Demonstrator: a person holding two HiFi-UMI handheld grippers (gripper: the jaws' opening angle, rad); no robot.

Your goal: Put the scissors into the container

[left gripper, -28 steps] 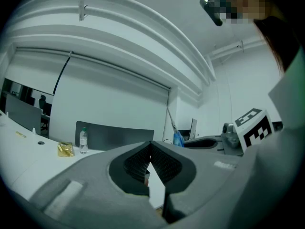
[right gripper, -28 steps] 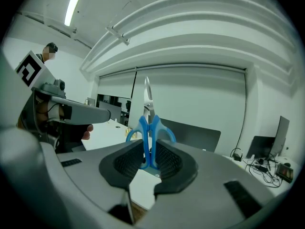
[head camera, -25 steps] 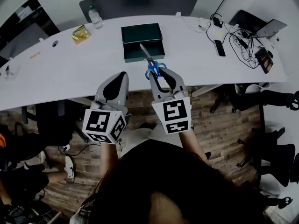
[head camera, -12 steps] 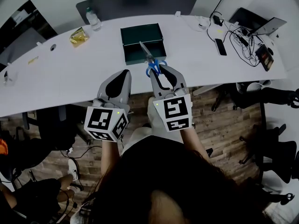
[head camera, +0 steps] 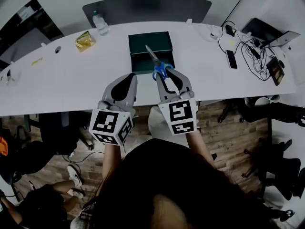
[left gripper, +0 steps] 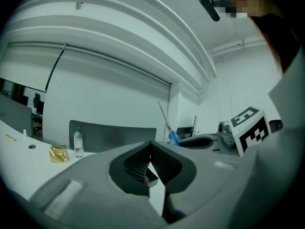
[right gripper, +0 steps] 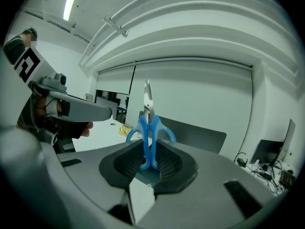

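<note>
Right claw [right gripper: 150, 149] is clamped on the scissors [right gripper: 148, 127]. I see the blue handles pinched between the pads, loops poking out either side, and the blades together, sticking up and away from the claw. In the head view the handles sit at the claw tips, just over the near edge of the container [head camera: 143, 39], and the blades reach out over its open inside. I can't tell how high above it they are. The scissors touch neither desk [head camera: 71, 75] nor container as far as I can see.

The container is a dark green open box on the white desk, straight ahead of the right claw.

Left claw [left gripper: 151, 147] has its tips together with nothing between them. Through the gap behind the tips I only see desk and a dark box corner. It's just beside the right claw, over the near desk edge, to the left of the container and apart from it.

At the far left of the desk are a water bottle [head camera: 98, 22] and a yellow packet [head camera: 83, 40]. At the right end are a phone [head camera: 231, 58], a tangle of cables [head camera: 252, 56] and a laptop [head camera: 267, 30]. All are well apart from the container.
</note>
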